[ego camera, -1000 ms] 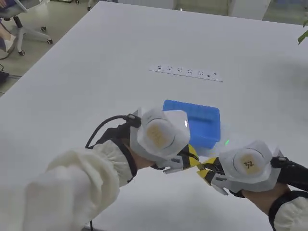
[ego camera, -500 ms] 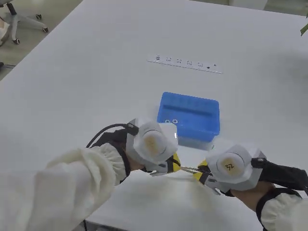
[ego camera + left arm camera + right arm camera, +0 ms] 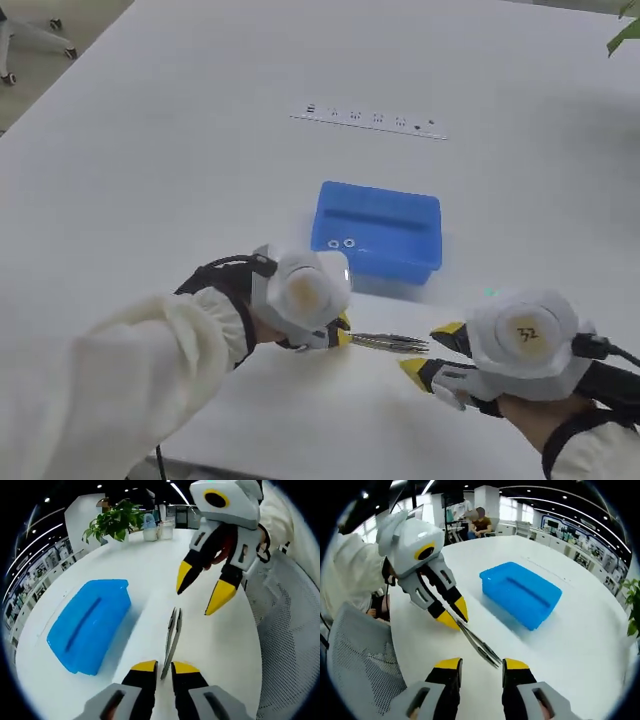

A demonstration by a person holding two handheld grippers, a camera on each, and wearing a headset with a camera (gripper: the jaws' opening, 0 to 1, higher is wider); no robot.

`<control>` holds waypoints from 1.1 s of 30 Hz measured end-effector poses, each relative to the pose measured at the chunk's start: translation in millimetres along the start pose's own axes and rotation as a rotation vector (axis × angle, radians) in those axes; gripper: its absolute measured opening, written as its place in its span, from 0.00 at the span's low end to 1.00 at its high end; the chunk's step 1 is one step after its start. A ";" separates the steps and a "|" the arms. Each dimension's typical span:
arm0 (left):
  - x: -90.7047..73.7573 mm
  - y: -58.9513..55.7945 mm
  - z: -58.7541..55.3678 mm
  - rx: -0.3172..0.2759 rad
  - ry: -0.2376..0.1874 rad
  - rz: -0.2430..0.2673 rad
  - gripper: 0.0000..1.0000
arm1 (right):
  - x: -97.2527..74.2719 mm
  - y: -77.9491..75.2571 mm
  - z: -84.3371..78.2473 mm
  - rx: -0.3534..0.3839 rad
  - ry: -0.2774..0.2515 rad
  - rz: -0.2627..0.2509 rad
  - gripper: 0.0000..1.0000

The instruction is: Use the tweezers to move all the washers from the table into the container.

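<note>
From where I stand, the left gripper (image 3: pixel 165 667) is pinched on the back end of the tweezers (image 3: pixel 172 635). It holds them low over the near edge of the white table (image 3: pixel 180 150), with the points aimed straight across at the right gripper (image 3: pixel 481 665). The right gripper's jaws stand spread, one to each side of the tweezer tips, and as far as I can see they are not touching them. I read this as a hand-over or a re-grip. A hold at the very rear gives little control of the points, so the second gripper seems placed to take the tweezers further forward, where it could squeeze the arms.

The blue container (image 3: pixel 380 230) sits just beyond the two grippers, turned a little to the table edge and close enough for a short carry. Two washers (image 3: pixel 341 243) lie inside it, against the near-left wall. Well beyond it on the far side of the table is a thin row of small pieces (image 3: pixel 368 118) — most likely the washers left to move, though they are too small to make out. If so, the task is only begun.

The tweezer arms lie nearly closed and carry nothing. The next move calls for a square bite on those slim arms — an off-centre one could twist them out of line.
</note>
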State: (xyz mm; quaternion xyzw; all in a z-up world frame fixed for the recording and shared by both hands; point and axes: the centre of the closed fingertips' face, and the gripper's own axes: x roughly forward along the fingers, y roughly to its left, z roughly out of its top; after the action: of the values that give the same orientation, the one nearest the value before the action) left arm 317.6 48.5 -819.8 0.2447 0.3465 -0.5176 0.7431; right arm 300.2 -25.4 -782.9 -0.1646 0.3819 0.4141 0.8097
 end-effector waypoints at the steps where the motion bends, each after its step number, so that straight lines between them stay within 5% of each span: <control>1: -1.4 -0.6 -0.7 -0.039 0.005 -0.001 0.21 | -7.3 -1.6 0.4 0.058 -0.018 -0.008 0.32; 7: -28.4 8.9 14.8 -0.265 -0.079 0.115 0.60 | -34.1 -14.1 3.2 0.151 -0.077 -0.045 0.45; 10: -42.1 2.0 21.0 -0.329 -0.107 0.119 0.75 | -41.7 -20.4 3.5 0.158 -0.086 -0.070 0.49; 15: -62.6 -3.6 22.5 -0.378 -0.149 0.195 0.96 | -47.0 -25.5 -1.6 0.198 -0.089 -0.085 0.64; 17: -67.6 -13.4 20.0 -0.442 -0.161 0.180 0.99 | -47.7 -24.7 -3.5 0.219 -0.091 -0.079 0.66; 22: -77.4 -24.0 8.5 -0.472 -0.147 0.190 0.99 | -47.0 -13.2 -9.1 0.228 -0.065 -0.037 0.72; 27: -88.2 -19.7 -6.6 -0.457 -0.104 0.258 0.99 | -50.5 -14.5 -14.2 0.198 -0.033 -0.039 0.77; 33: -88.9 -20.1 -14.2 -0.495 -0.088 0.256 0.99 | -52.9 -17.8 -15.0 0.204 -0.036 -0.043 0.80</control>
State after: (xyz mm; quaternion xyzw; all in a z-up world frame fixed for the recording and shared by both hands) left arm 275.0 105.2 -760.6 0.0747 0.3961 -0.3294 0.8539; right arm 287.7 -73.7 -753.6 -0.0820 0.4040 0.3585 0.8376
